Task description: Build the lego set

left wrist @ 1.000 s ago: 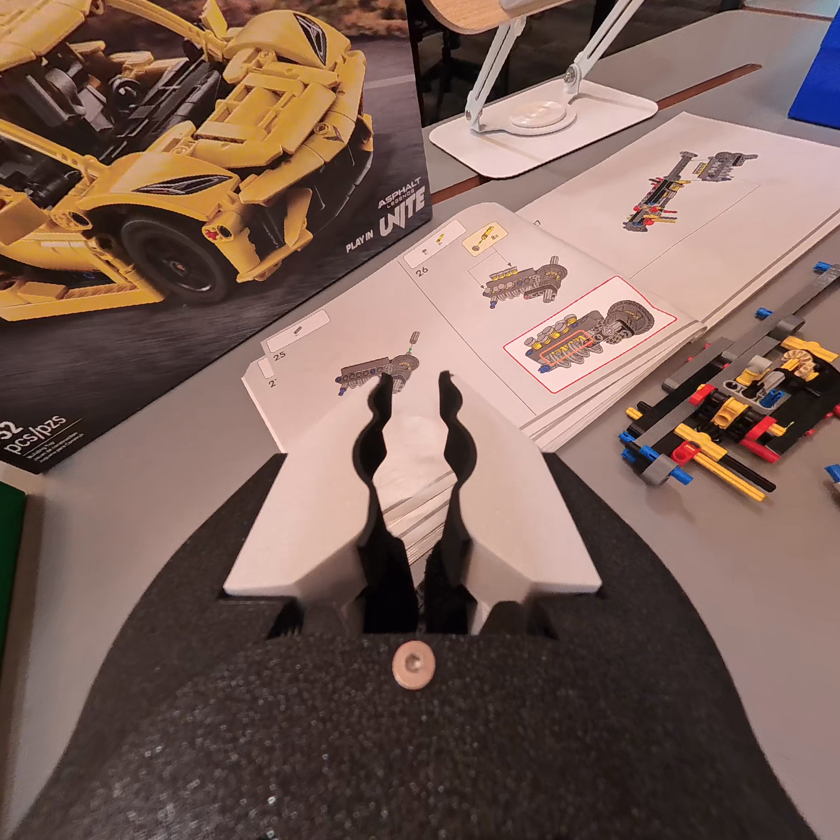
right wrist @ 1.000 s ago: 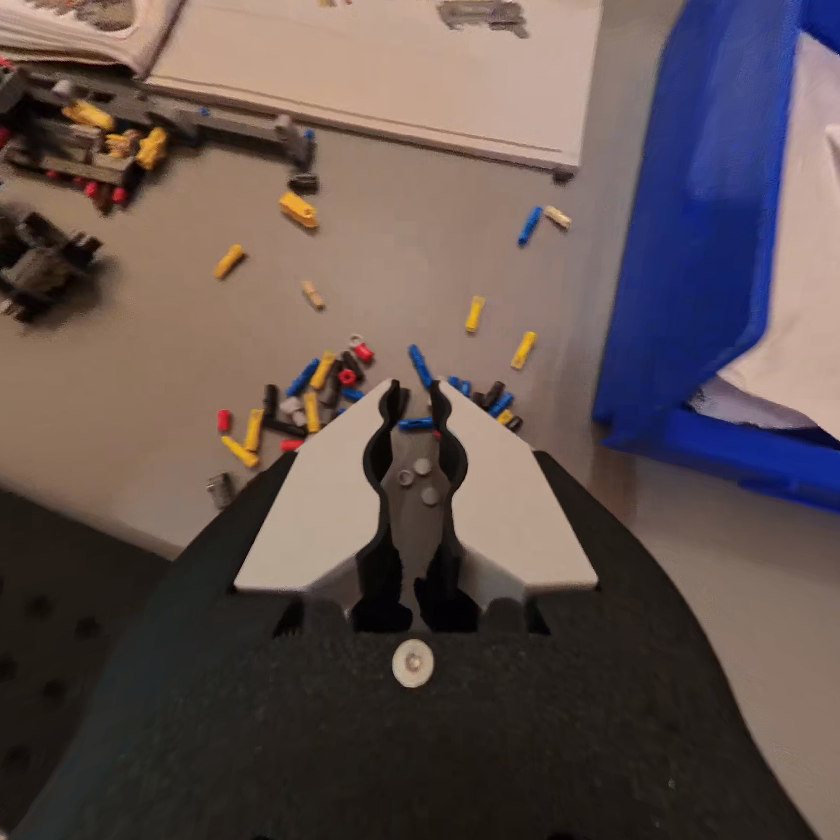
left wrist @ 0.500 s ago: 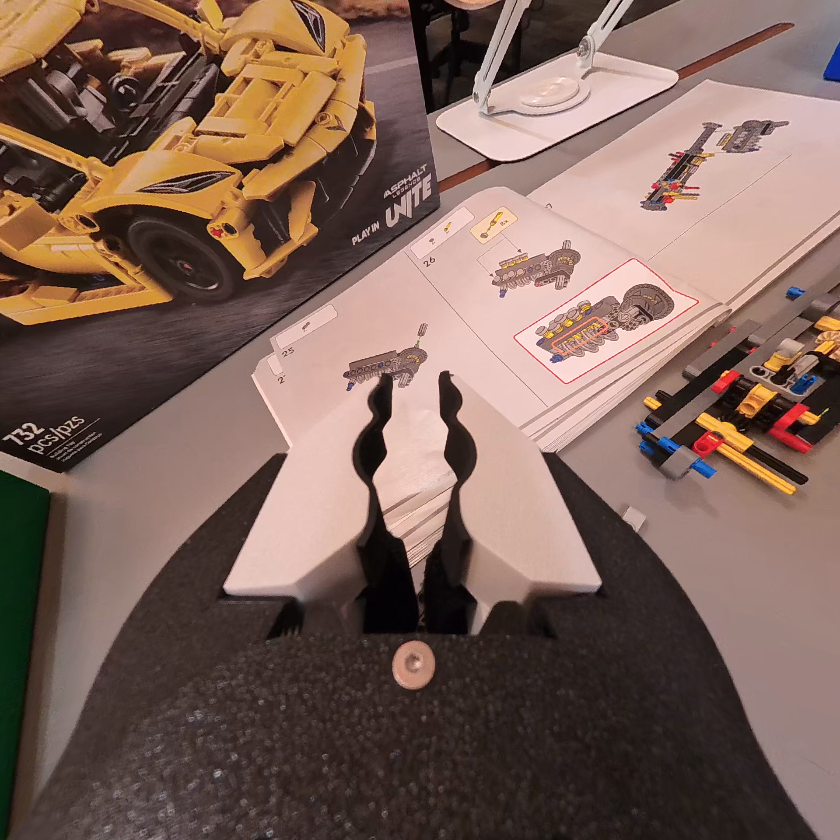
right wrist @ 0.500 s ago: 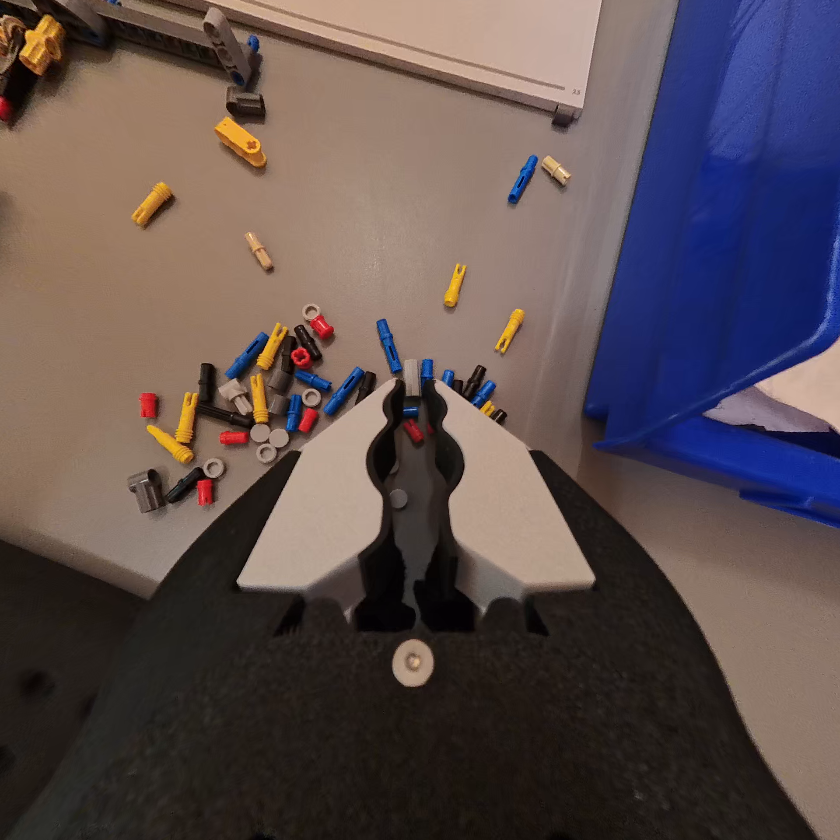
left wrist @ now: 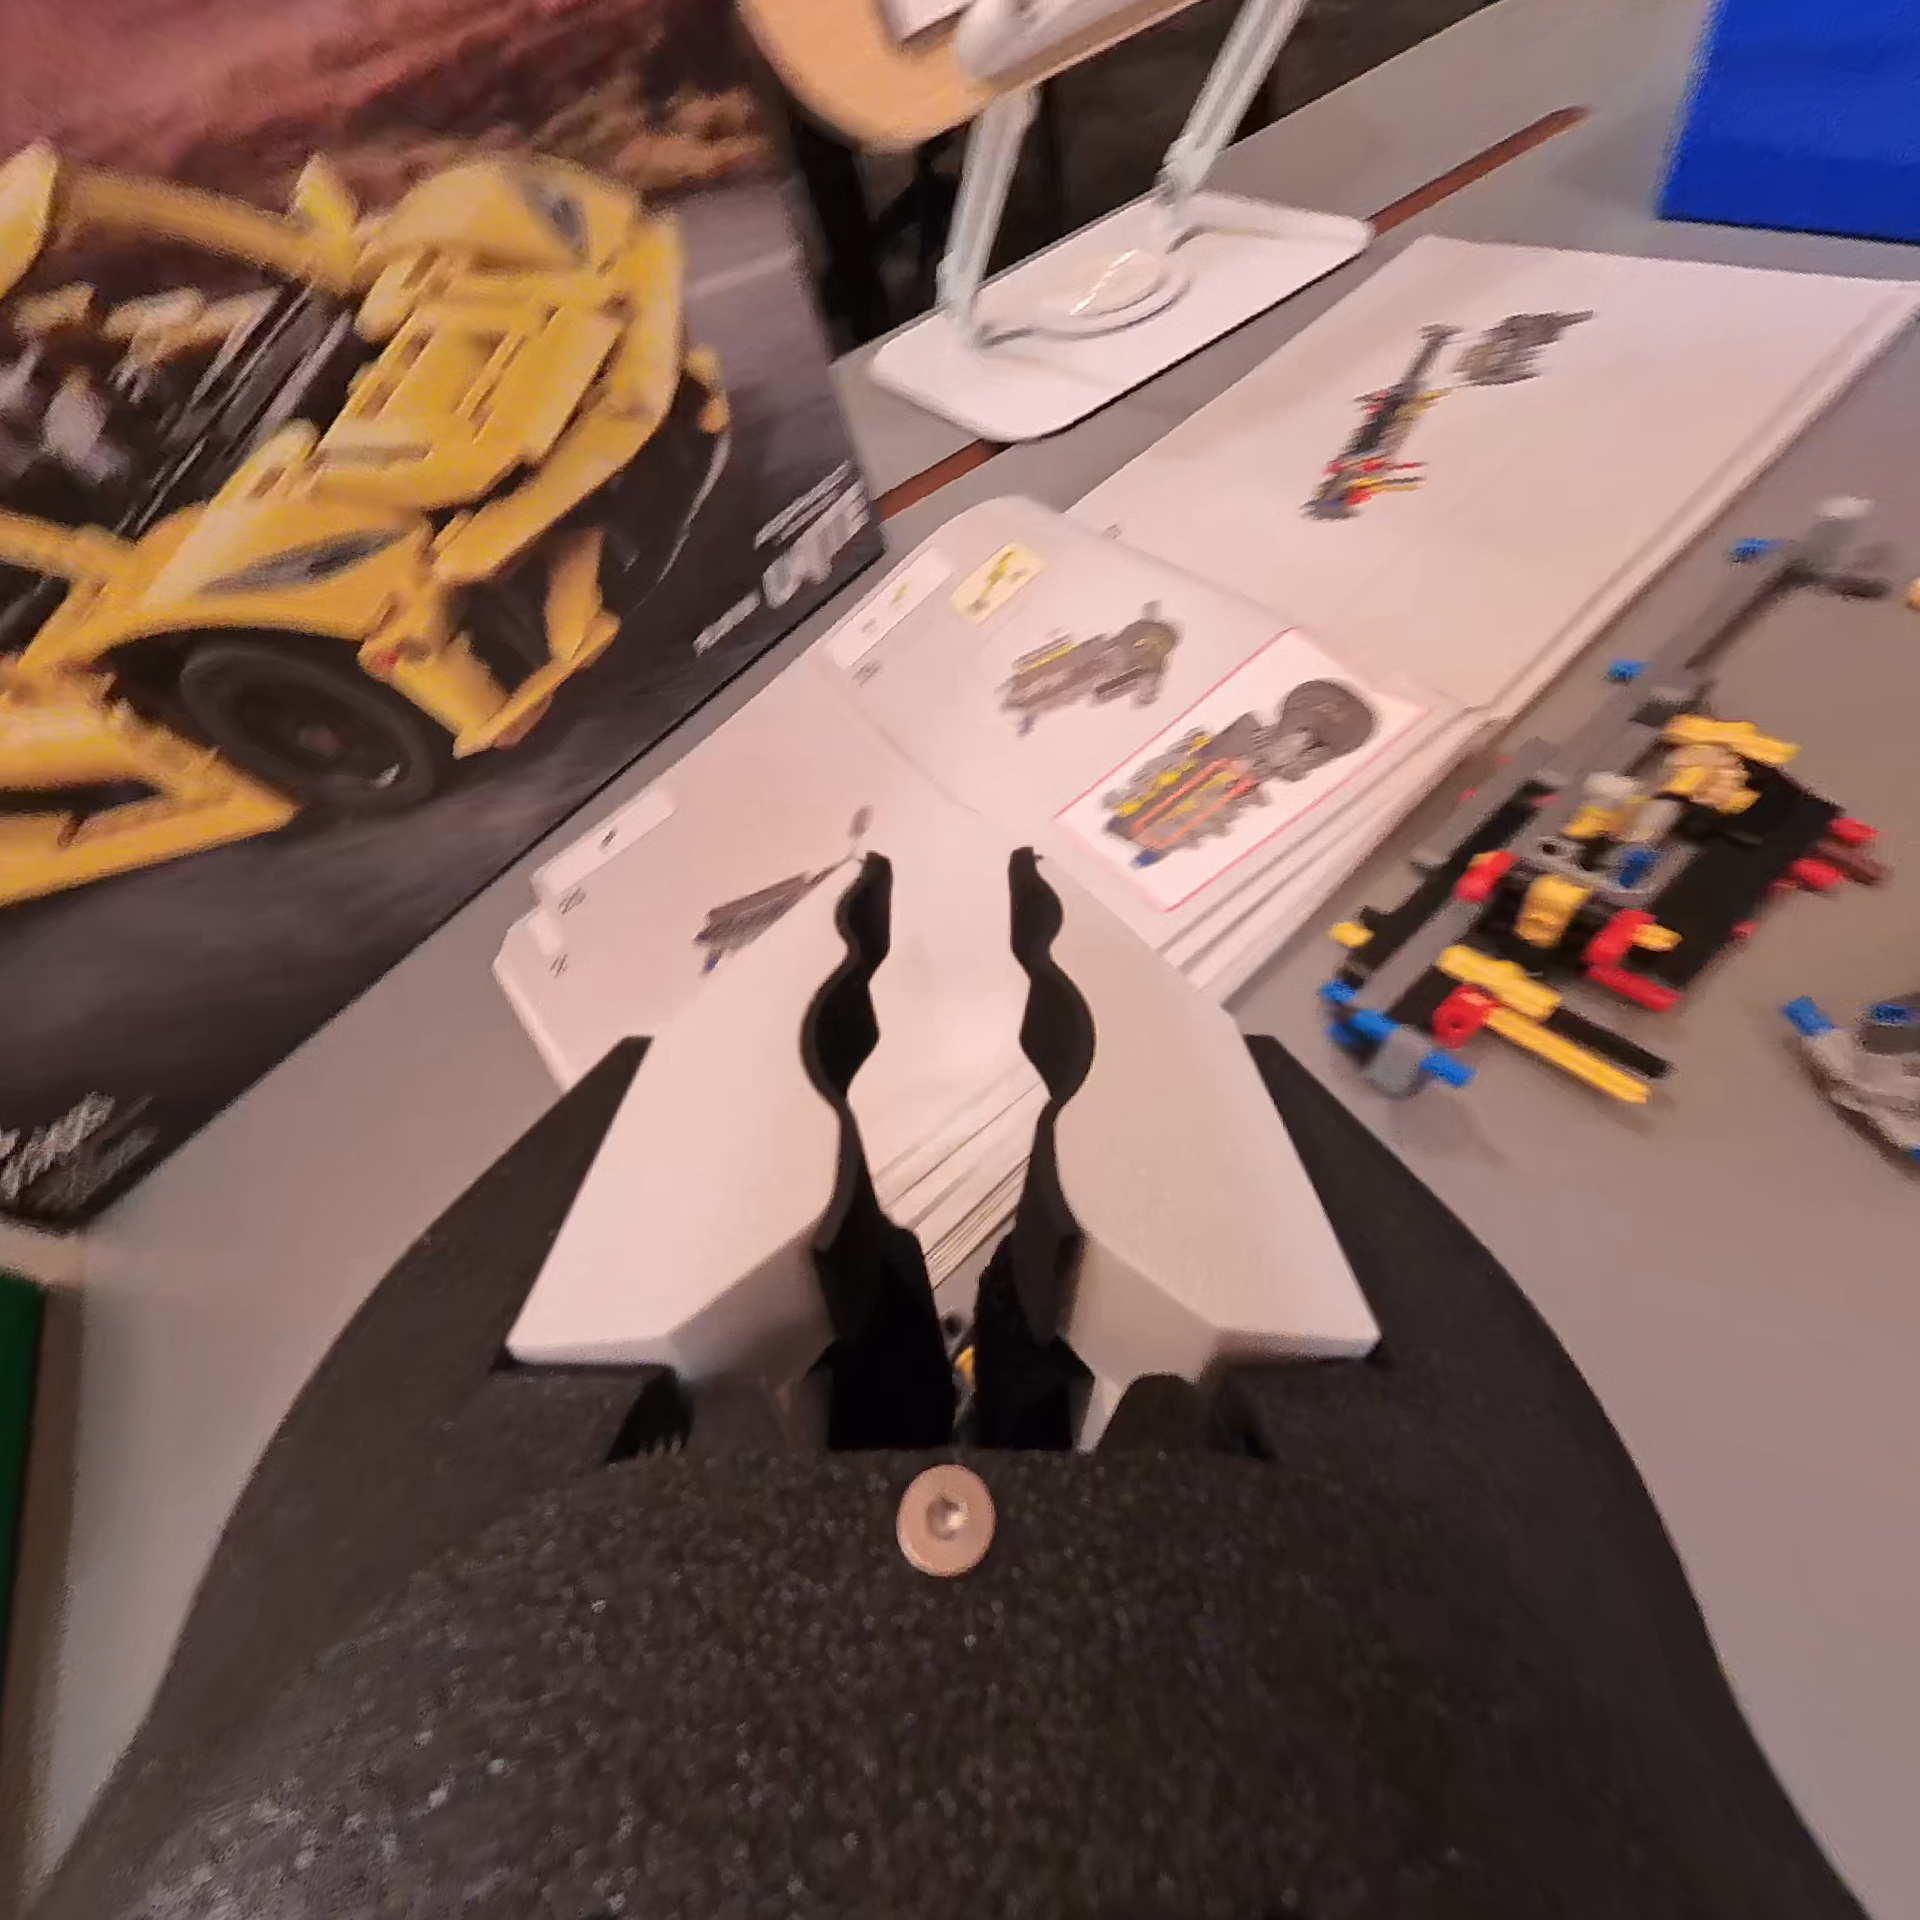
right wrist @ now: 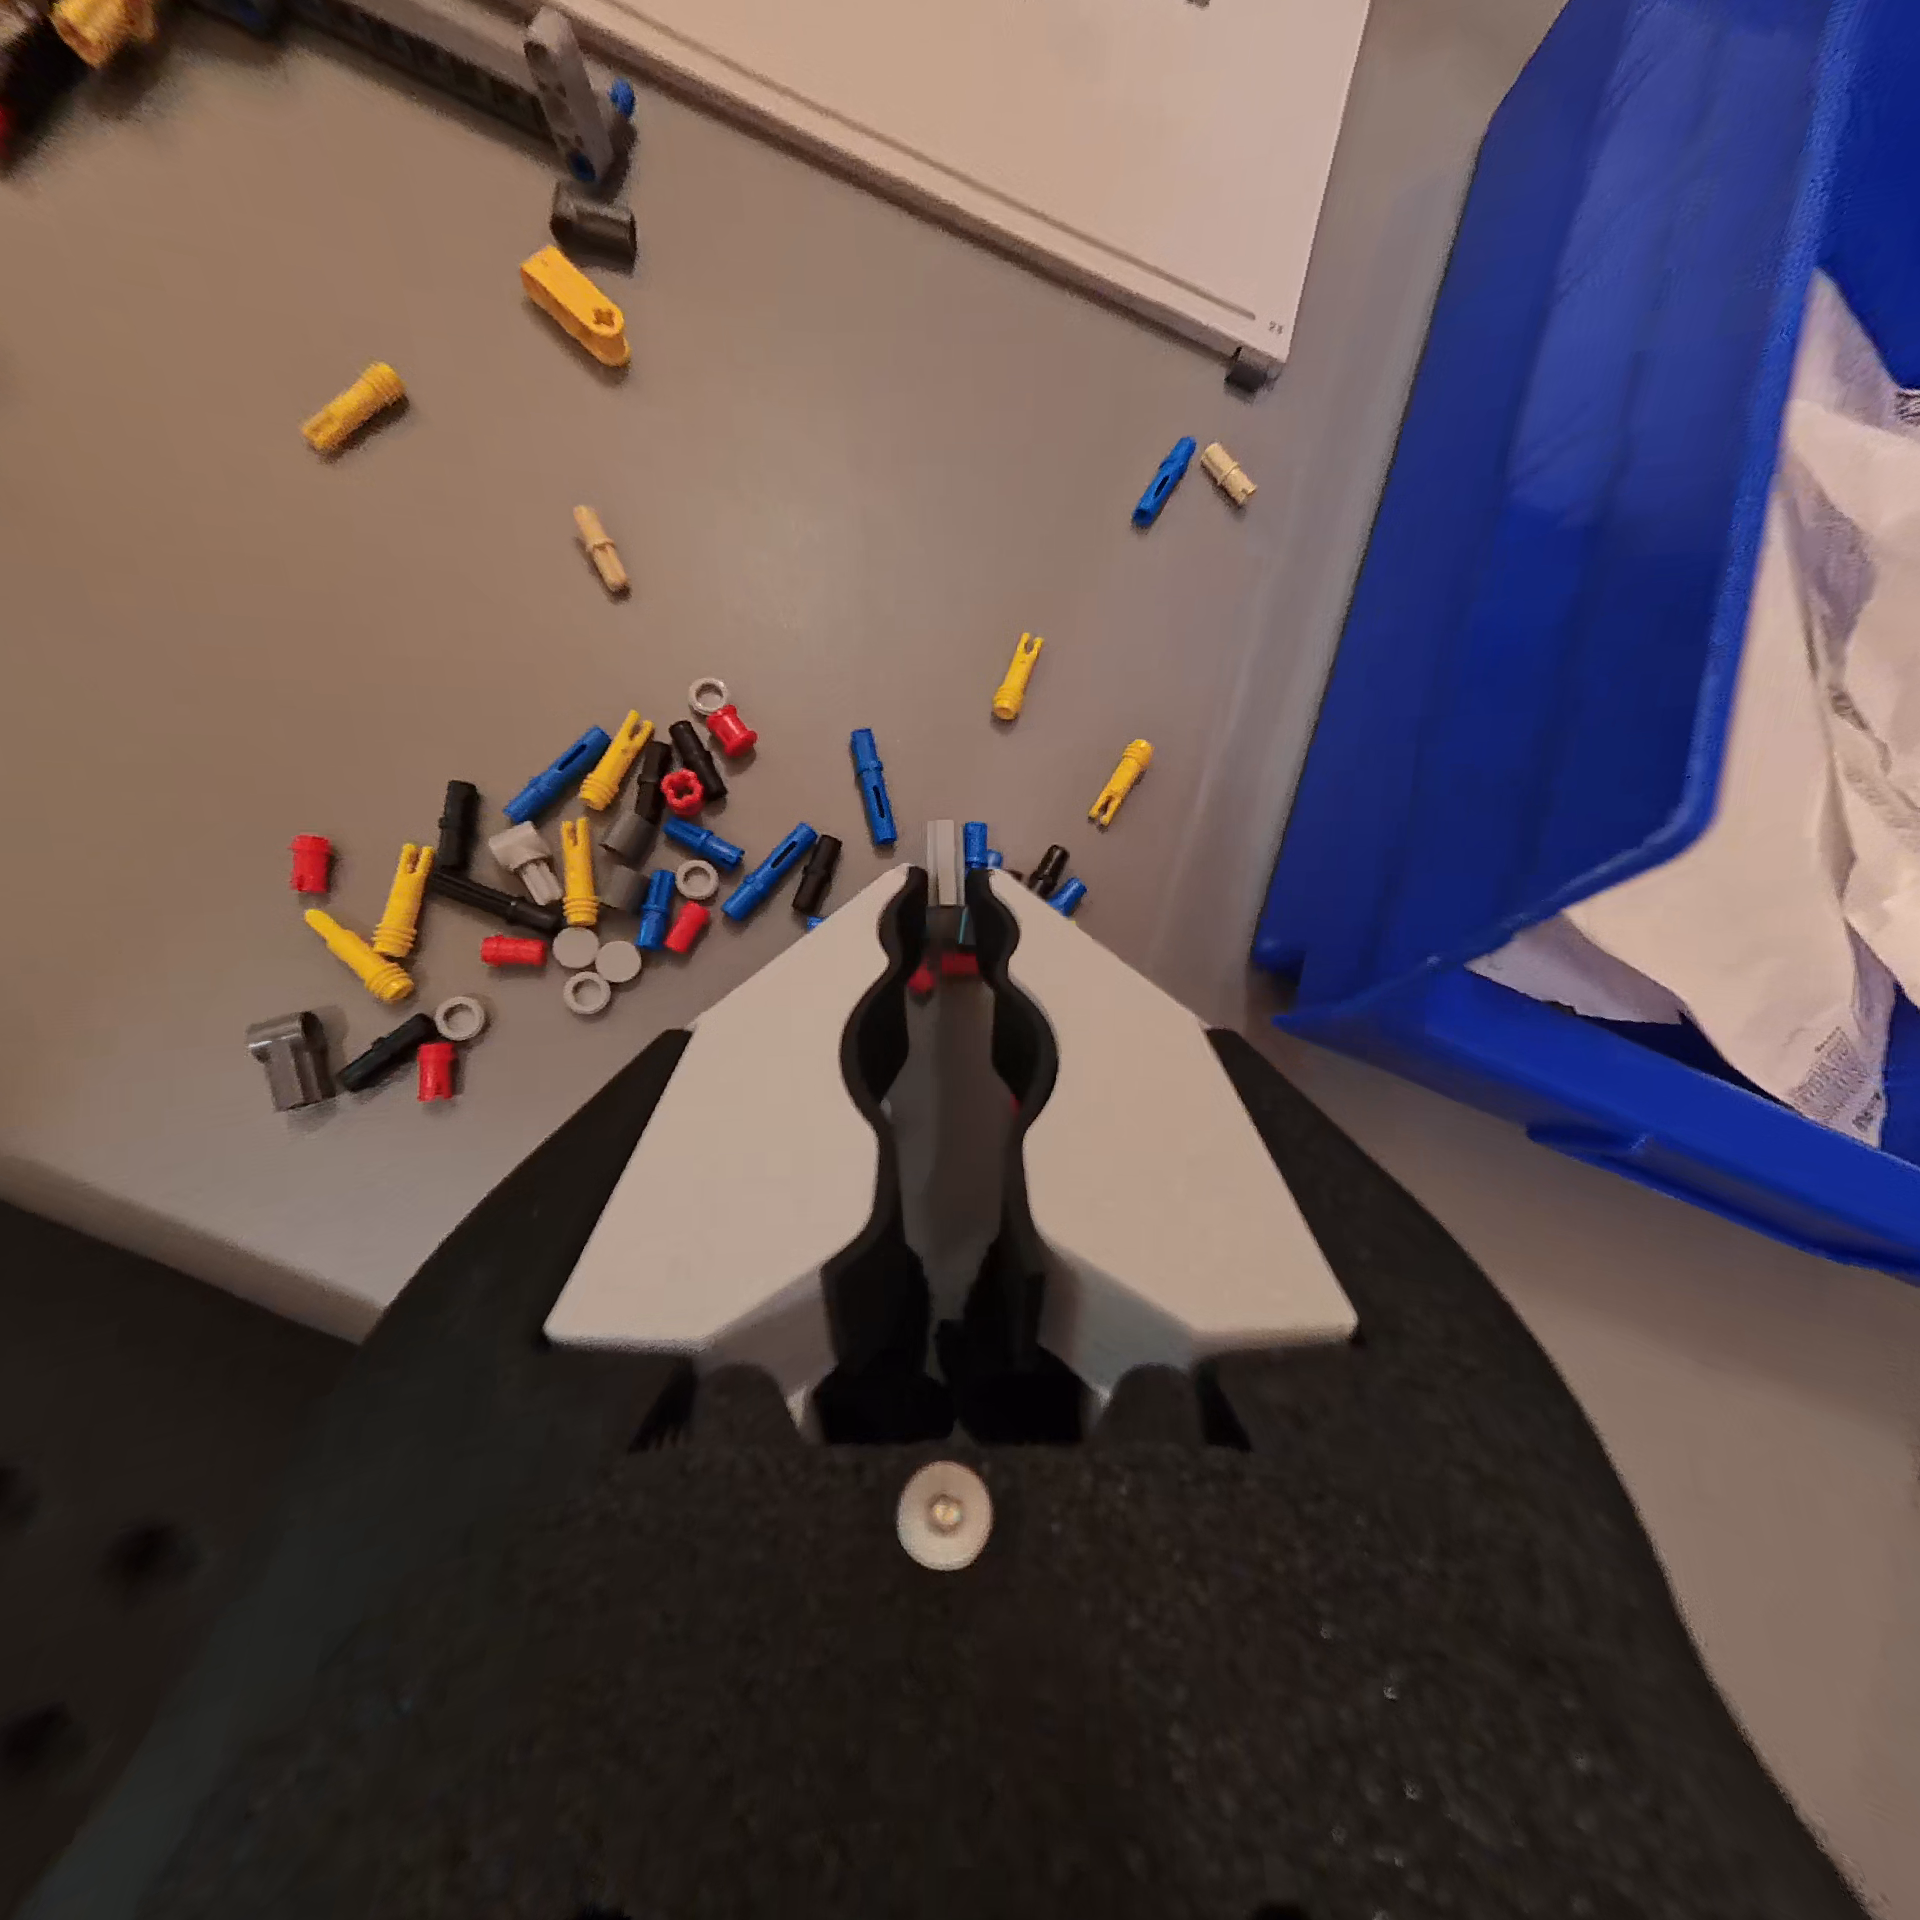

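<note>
Lego build, partly assembled black-grey-yellow-red chassis frame (left wrist: 1590, 894), on grey tabletop (left wrist: 1558, 1351) beside open white instruction booklet (left wrist: 935, 831); large cardboard box printed with yellow car (left wrist: 364, 540) standing left of booklet. Left tool (left wrist: 948, 873) hovering over booklet page, parted, holding nothing; view motion-blurred.

Right tool (right wrist: 943, 883) above scatter of small loose plastic pins in blue, yellow, red, black (right wrist: 582, 862), tips nearly closed on short light-grey pin (right wrist: 941, 857) poking out past tips. Appears pinched, though contact not fully resolvable. Blue plastic bin with crumpled white bags (right wrist: 1507, 727) close on right, near tabletop edge.

Risks, judged from here:
- Grip only at tip end of grey pin → could pivot or pop out on lift or reorientation.
- Neighbouring blue pins (right wrist: 975, 844) touching or just beside tips → may get dragged or flicked off edge.
- Red bits visible between tool fingers (right wrist: 727, 1143) → possible snag.
- Insertion into chassis needs axial alignment; tilted pin likely jams.
</note>
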A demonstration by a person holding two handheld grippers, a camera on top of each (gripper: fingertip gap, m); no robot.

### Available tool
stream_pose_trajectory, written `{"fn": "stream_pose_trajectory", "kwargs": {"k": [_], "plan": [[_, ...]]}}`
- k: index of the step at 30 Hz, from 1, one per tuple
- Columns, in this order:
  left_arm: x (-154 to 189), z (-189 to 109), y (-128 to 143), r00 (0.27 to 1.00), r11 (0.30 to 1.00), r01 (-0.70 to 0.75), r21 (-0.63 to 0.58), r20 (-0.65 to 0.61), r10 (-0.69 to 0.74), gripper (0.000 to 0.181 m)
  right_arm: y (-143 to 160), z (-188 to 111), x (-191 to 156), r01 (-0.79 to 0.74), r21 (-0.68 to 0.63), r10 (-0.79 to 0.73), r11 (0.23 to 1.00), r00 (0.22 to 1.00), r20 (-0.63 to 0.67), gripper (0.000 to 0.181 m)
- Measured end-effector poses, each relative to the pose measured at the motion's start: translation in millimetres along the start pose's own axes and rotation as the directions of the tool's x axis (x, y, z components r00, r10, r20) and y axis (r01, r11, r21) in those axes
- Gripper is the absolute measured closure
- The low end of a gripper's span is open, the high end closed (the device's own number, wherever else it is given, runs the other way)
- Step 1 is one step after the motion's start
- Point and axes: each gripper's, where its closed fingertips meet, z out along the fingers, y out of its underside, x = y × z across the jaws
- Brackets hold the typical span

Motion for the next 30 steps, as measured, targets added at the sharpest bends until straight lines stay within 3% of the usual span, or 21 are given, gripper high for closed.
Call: {"fn": "stream_pose_trajectory", "kwargs": {"k": [2,4,7,8,10,14,17,25,30], "plan": [[36.6,-0.1,-18.9,0.988,0.993,-0.094,0.070,-0.114,0.101,0.157,-1.5,-3.2,-0.2,-0.030,0.027,0.029,0.999,0.999,0.036,0.173],[84.0,-0.3,-34.9,0.928,0.950,-0.283,0.135,-0.211,0.307,0.157,0.4,-1.3,-0.9,-0.089,0.045,0.084,0.995,0.992,0.092,0.173],[153.3,0.0,-53.9,0.708,0.756,-0.609,0.240,-0.265,0.654,0.156,7.3,7.7,-2.5,-0.101,0.024,0.097,0.995,0.986,0.137,0.173],[167.7,1.8,-61.1,0.645,0.695,-0.670,0.261,-0.259,0.719,0.157,7.3,10.6,-5.1,-0.095,0.015,0.092,0.995,0.984,0.154,0.173],[191.3,2.0,-77.0,0.592,0.654,-0.691,0.307,-0.279,0.756,0.157,4.6,12.4,-6.0,-0.076,-0.005,0.076,0.997,0.983,0.166,0.173],[211.4,-3.1,-94.5,0.616,0.689,-0.628,0.361,-0.311,0.724,0.158,2.1,9.6,-1.2,-0.012,-0.026,0.016,1.000,0.991,0.134,0.166],[211.0,-5.0,-86.3,0.644,0.722,-0.595,0.353,-0.329,0.691,0.160,-2.0,5.0,-2.9,0.024,-0.009,-0.023,1.000,0.991,0.134,0.171],[181.4,-6.3,-61.3,0.712,0.796,-0.537,0.281,-0.355,0.606,0.160,-2.1,10.2,-2.8,0.014,0.005,-0.015,1.000,0.988,0.154,0.169],[166.6,-3.5,-54.6,0.753,0.835,-0.485,0.262,-0.360,0.550,0.160,0.6,5.9,5.8,0.002,-0.004,-0.001,1.000,0.993,0.121,0.157]]}}
